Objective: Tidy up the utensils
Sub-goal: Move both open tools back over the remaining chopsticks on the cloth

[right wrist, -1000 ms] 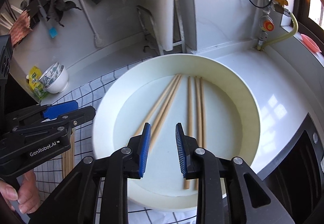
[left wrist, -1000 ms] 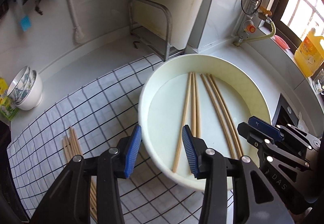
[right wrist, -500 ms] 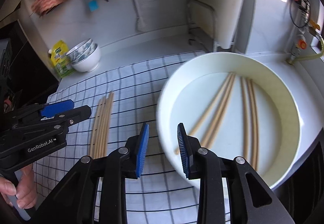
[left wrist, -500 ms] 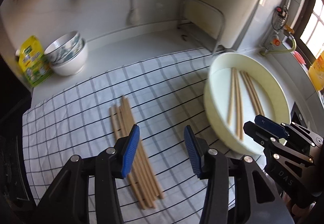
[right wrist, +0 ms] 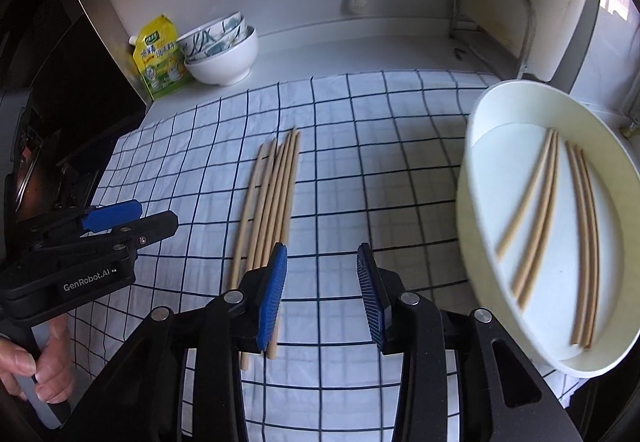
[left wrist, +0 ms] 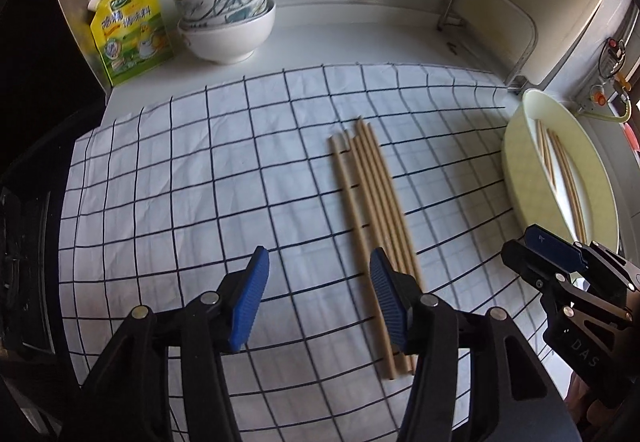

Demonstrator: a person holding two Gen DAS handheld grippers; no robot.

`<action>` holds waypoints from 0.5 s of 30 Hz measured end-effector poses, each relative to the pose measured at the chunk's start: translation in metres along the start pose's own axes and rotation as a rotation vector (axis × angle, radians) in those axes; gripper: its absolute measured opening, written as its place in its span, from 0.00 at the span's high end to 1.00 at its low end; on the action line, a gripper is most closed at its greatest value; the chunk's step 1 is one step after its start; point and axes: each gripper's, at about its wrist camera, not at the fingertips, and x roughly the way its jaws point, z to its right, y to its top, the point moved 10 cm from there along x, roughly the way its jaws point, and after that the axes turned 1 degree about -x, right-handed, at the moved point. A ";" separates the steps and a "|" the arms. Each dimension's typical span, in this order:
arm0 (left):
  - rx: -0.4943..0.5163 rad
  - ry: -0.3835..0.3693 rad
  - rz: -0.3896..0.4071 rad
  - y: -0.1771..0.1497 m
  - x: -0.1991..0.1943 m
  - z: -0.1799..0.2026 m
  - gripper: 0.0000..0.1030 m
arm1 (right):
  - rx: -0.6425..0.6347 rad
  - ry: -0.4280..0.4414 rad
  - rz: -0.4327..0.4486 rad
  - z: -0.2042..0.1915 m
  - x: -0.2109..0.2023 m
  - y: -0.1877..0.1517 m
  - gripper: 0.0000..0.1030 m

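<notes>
Several wooden chopsticks (left wrist: 370, 198) (right wrist: 272, 186) lie side by side on a white checked cloth (left wrist: 200, 178) (right wrist: 360, 146). More chopsticks (right wrist: 536, 218) (left wrist: 560, 174) rest inside a round cream basin (right wrist: 480, 146) (left wrist: 516, 170) at the right. My left gripper (left wrist: 318, 298) hovers over the cloth just left of the bundle, its jaws opening with nothing between them. My right gripper (right wrist: 322, 294) hangs between the bundle and the basin, its jaws opening and empty too. Its left pad overlaps the bundle's near end.
Stacked bowls (left wrist: 226, 22) (right wrist: 222, 50) and a yellow pouch (left wrist: 130, 26) (right wrist: 160, 56) stand at the back left of the counter. A metal rack (right wrist: 492, 22) stands at the back right. A dark stove edge (left wrist: 24, 242) borders the cloth's left side.
Both grippers have swung left from above the basin to over the cloth by the chopstick bundle. Both pairs of jaws stand wider apart than before.
</notes>
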 end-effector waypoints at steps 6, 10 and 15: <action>-0.017 -0.003 -0.032 -0.013 0.020 -0.017 0.50 | -0.005 -0.007 -0.035 -0.010 0.025 -0.009 0.66; -0.018 -0.003 -0.051 -0.021 0.030 -0.022 0.46 | -0.003 -0.023 -0.060 -0.013 0.041 -0.017 0.62; -0.028 -0.012 -0.065 -0.028 0.036 -0.027 0.45 | -0.011 -0.048 -0.079 -0.014 0.054 -0.026 0.61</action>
